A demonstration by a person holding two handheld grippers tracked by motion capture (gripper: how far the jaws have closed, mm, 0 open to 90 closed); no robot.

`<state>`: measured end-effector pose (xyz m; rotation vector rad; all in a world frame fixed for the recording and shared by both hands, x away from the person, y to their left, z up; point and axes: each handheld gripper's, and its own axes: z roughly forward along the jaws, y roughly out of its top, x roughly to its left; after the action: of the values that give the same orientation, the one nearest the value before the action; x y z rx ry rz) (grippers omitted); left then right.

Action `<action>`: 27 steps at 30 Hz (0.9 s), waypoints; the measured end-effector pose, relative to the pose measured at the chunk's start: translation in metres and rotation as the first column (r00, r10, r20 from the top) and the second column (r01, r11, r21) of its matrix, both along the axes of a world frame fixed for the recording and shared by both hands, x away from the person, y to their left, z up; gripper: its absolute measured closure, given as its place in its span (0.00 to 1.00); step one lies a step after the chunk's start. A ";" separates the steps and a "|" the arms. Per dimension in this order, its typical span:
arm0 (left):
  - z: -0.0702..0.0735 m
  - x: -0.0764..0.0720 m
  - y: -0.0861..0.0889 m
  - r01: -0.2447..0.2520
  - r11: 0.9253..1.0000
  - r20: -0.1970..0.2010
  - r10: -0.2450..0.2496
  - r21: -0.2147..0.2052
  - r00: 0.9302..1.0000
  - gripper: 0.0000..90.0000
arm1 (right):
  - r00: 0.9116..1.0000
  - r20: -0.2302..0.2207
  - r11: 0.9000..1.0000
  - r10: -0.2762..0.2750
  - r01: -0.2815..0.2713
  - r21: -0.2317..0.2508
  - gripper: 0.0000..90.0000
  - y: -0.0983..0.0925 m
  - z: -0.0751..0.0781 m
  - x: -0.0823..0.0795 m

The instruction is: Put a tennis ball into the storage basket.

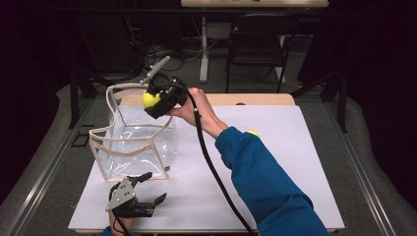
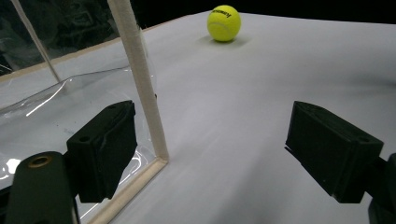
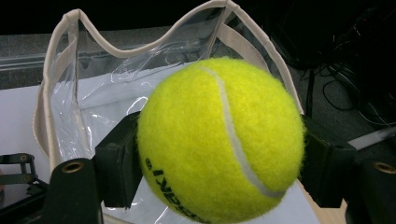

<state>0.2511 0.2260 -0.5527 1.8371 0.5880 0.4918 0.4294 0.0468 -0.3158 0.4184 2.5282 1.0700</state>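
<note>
Gripping tennis ball (image 3: 219,140) in right gripper (image 1: 160,101) over clear bag (image 1: 133,140), spreading left gripper (image 1: 140,194) jaws empty, sleeve (image 1: 265,172) half-hiding second ball (image 1: 252,132).

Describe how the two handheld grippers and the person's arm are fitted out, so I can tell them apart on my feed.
Both grippers have blocky black jaws. The left gripper carries a grey three-cornered plate on top. The right gripper has a grey plate too, and a thick black cable trails from it along the forearm. That arm wears a blue sleeve.
</note>
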 end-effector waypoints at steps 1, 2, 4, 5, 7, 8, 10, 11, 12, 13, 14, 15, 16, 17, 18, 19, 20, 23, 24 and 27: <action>0.000 0.000 0.000 0.002 1.000 0.000 -0.002 -0.001 1.000 0.18 | 1.000 -0.002 1.000 -0.001 0.001 -0.004 0.29 0.001 0.000 0.000; 0.000 0.000 0.000 0.002 1.000 -0.001 -0.002 -0.001 1.000 0.18 | 1.000 -0.005 1.000 0.002 -0.002 -0.005 0.29 0.002 -0.001 0.000; 0.000 0.000 0.000 0.002 1.000 -0.001 -0.002 -0.002 1.000 0.18 | 1.000 -0.007 1.000 0.005 -0.005 -0.006 0.29 0.003 -0.002 0.000; 0.000 0.000 0.000 0.003 1.000 -0.001 -0.003 -0.002 1.000 0.18 | 1.000 -0.007 1.000 0.006 -0.006 -0.005 0.29 0.004 -0.002 0.000; 0.000 0.000 0.000 0.003 1.000 0.001 -0.003 -0.003 1.000 0.18 | 1.000 -0.007 1.000 0.010 -0.010 -0.006 0.29 0.005 -0.003 0.000; 0.000 0.000 0.000 0.004 1.000 0.001 -0.004 -0.002 1.000 0.18 | 1.000 -0.011 1.000 0.008 -0.008 -0.006 0.29 0.006 -0.003 -0.001; 0.000 0.000 0.000 0.004 1.000 0.001 -0.004 -0.002 1.000 0.18 | 1.000 -0.012 1.000 0.011 -0.011 -0.008 0.29 0.007 -0.004 0.000; 0.000 0.000 0.000 0.004 1.000 0.001 -0.004 -0.003 1.000 0.18 | 1.000 -0.011 1.000 0.011 -0.011 -0.010 0.29 0.007 -0.004 -0.001; 0.000 0.000 0.000 0.004 1.000 0.002 -0.004 -0.003 1.000 0.18 | 1.000 -0.011 1.000 0.012 -0.012 -0.011 0.29 0.008 -0.005 0.000; 0.000 0.000 0.000 0.004 1.000 0.001 -0.004 -0.003 1.000 0.18 | 1.000 -0.012 1.000 0.012 -0.012 -0.011 0.29 0.008 -0.005 0.000; 0.000 0.000 0.000 0.004 1.000 0.001 -0.004 -0.003 1.000 0.18 | 1.000 -0.014 1.000 0.012 -0.013 -0.013 0.29 0.009 -0.005 0.000; 0.000 0.000 0.000 0.004 1.000 0.001 -0.004 -0.003 1.000 0.18 | 1.000 -0.015 1.000 0.015 -0.016 -0.012 0.29 0.009 -0.006 0.000; 0.000 0.000 0.000 0.004 1.000 0.001 -0.004 -0.004 1.000 0.18 | 1.000 -0.017 1.000 0.015 -0.015 -0.013 0.29 0.010 -0.006 0.000; 0.000 0.000 0.000 0.004 1.000 0.000 -0.004 -0.003 1.000 0.18 | 1.000 -0.017 1.000 0.016 -0.016 -0.016 0.29 0.010 -0.007 0.000; 0.000 0.000 0.000 0.005 1.000 0.000 -0.005 -0.001 1.000 0.18 | 1.000 -0.019 1.000 0.016 -0.016 -0.017 0.29 0.011 -0.007 0.001; 0.000 0.000 0.000 0.003 1.000 0.002 -0.003 0.000 1.000 0.18 | 1.000 -0.019 1.000 0.015 -0.016 -0.018 0.29 0.012 -0.007 0.001; 0.000 0.000 0.000 0.003 1.000 0.002 -0.003 -0.001 1.000 0.18 | 1.000 -0.017 1.000 0.017 -0.017 -0.020 0.29 0.012 -0.008 0.001; 0.000 0.000 0.000 0.004 1.000 -0.001 -0.004 -0.005 1.000 0.18 | 1.000 -0.016 1.000 0.019 -0.020 -0.023 0.29 0.014 -0.007 0.001; 0.000 0.000 0.000 0.004 1.000 -0.001 -0.004 -0.005 1.000 0.18 | 1.000 -0.016 1.000 0.019 -0.019 -0.024 0.29 0.014 -0.008 0.001; 0.000 0.000 0.000 0.006 1.000 -0.001 -0.006 -0.003 1.000 0.18 | 1.000 -0.019 0.999 0.017 -0.018 -0.034 0.29 0.017 -0.009 0.001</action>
<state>0.2513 0.2257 -0.5528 1.8355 0.5841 0.4856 0.4306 0.0635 -0.3248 0.3993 2.5672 1.0320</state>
